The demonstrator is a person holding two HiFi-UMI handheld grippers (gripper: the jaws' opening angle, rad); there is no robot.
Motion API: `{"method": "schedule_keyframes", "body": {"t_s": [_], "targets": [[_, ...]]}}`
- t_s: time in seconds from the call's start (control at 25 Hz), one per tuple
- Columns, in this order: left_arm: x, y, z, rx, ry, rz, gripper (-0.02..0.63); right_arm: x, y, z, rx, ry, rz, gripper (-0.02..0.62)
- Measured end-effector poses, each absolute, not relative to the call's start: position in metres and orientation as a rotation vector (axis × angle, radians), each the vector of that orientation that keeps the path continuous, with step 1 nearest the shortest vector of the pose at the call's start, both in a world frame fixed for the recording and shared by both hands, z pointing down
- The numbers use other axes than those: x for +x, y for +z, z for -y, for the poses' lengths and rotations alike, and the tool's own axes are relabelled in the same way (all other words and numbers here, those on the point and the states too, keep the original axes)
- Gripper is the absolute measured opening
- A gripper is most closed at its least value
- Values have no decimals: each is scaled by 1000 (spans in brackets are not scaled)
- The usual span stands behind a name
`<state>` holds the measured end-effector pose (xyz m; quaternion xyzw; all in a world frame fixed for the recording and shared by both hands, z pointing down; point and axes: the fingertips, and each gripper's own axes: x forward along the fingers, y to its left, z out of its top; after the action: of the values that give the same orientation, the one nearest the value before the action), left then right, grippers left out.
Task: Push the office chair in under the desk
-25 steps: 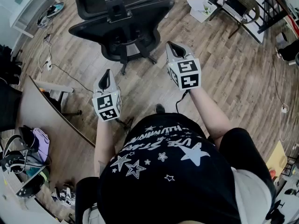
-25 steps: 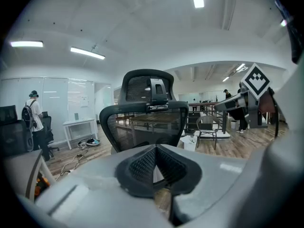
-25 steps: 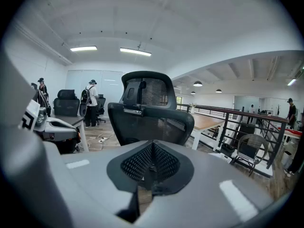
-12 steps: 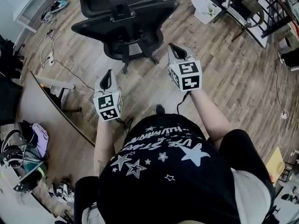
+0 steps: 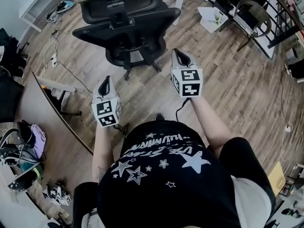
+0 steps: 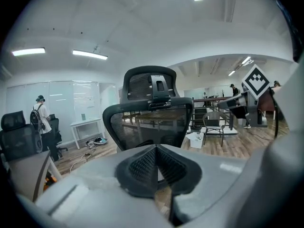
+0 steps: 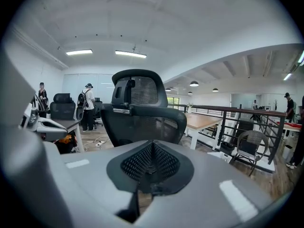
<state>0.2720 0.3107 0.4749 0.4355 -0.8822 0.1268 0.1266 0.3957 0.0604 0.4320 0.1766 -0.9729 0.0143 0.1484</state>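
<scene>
The black mesh office chair (image 5: 124, 26) stands on the wood floor with its back and headrest turned toward me. Both gripper views show that backrest (image 6: 149, 122) (image 7: 142, 125) straight ahead, a short way off. My left gripper (image 5: 105, 81) is held low at the left, shut and empty, short of the chair's wheeled base (image 5: 135, 61). My right gripper (image 5: 178, 54) is shut and empty beside the chair's right side, touching nothing. The closed pads meet in each gripper's own view (image 6: 156, 151) (image 7: 152, 146). A wood-topped desk (image 7: 202, 121) lies beyond the chair.
A curved brown desk (image 5: 47, 122) with headphones and clutter is at my left. Cables (image 5: 52, 61) trail on the floor at upper left. A wicker chair (image 5: 249, 8) and a white box (image 5: 213, 18) stand at upper right, near a black railing. People stand far off by another chair (image 6: 40, 122).
The right gripper has edged a little toward the chair. The left gripper has stayed put. The chair has not moved, and both grippers remain shut.
</scene>
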Motion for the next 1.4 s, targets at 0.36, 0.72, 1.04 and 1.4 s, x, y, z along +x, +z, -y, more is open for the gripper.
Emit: {"method": "schedule_keyframes", "body": {"t_s": [0.36, 0.72, 1.04, 1.4], "targets": [[258, 458, -310, 1150, 382, 2665, 23, 388, 446, -40, 376, -49, 2762, 188], [246, 465, -300, 1171, 539, 2637, 159, 368, 450, -33, 333, -206, 2748, 324], [201, 467, -278, 1252, 748, 2617, 272, 344, 447, -17, 409, -407, 2695, 404], [118, 445, -271, 1165, 993, 2712, 331, 300, 428, 13, 492, -659, 2613, 428]]}}
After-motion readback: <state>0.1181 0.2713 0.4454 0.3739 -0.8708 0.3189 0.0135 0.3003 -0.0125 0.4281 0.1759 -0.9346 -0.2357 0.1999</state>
